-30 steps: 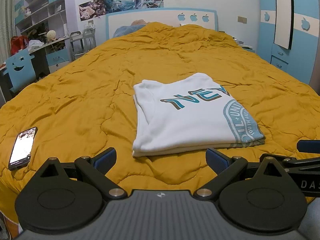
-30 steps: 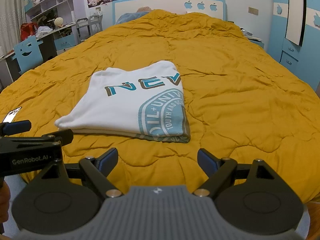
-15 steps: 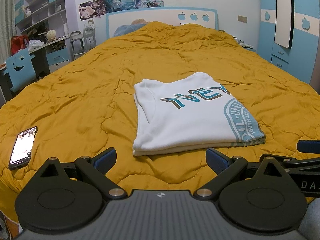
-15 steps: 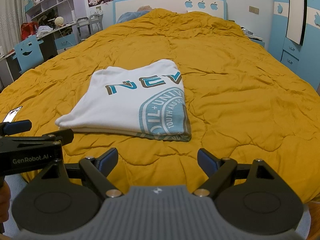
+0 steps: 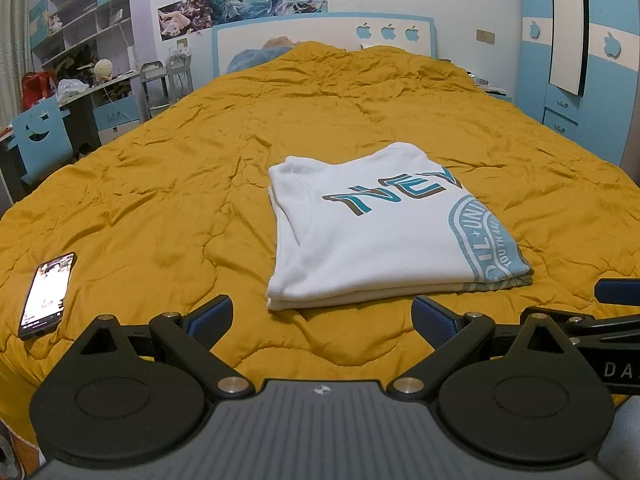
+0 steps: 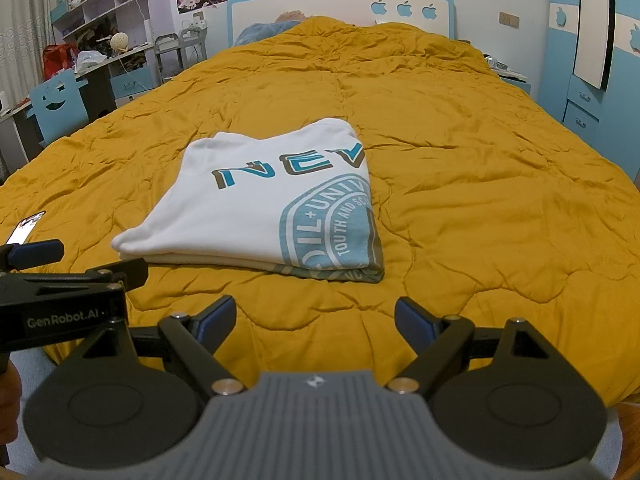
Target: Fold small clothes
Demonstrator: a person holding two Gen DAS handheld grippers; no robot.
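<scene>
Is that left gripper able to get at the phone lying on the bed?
Probably yes: the phone lies in the open on the quilt, left of the open left gripper, nothing between them.

Quilt [image 5: 168,184]: mustard cloth, matt, crinkled, stitched. T-shirt [image 5: 376,236]: soft white knit cloth, smooth, with flat teal print. Phone [image 5: 47,295]: glossy glass screen; both tongs matt black plastic, metal rivets.

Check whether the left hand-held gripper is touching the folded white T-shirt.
Apart. In the left wrist view, the left hand-held gripper hangs open short of the folded white T-shirt, with a strip of orange quilt showing between fingertips and hem.
</scene>
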